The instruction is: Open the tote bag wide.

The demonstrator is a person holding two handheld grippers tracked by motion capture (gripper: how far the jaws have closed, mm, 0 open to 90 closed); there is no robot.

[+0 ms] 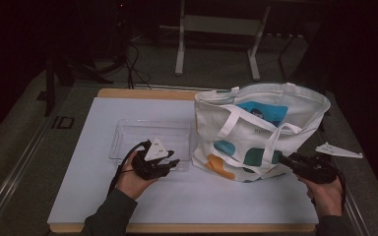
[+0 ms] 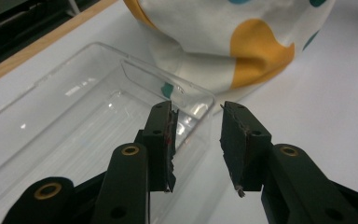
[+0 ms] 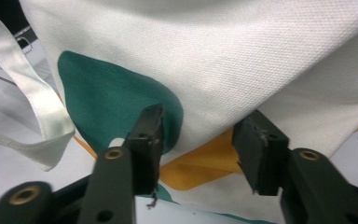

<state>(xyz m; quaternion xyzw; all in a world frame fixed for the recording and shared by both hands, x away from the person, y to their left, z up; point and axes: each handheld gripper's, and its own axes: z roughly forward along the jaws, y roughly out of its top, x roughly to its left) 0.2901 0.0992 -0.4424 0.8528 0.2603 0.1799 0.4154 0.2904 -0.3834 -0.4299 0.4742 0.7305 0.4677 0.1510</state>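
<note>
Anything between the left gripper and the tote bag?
Yes: the near right corner of the clear plastic tray lies between the left gripper and the tote bag, per the left gripper view.

The white bag [image 1: 256, 129] has small dark print on its front, near the blue patch, but the letters are too tiny and blurry to read.
</note>
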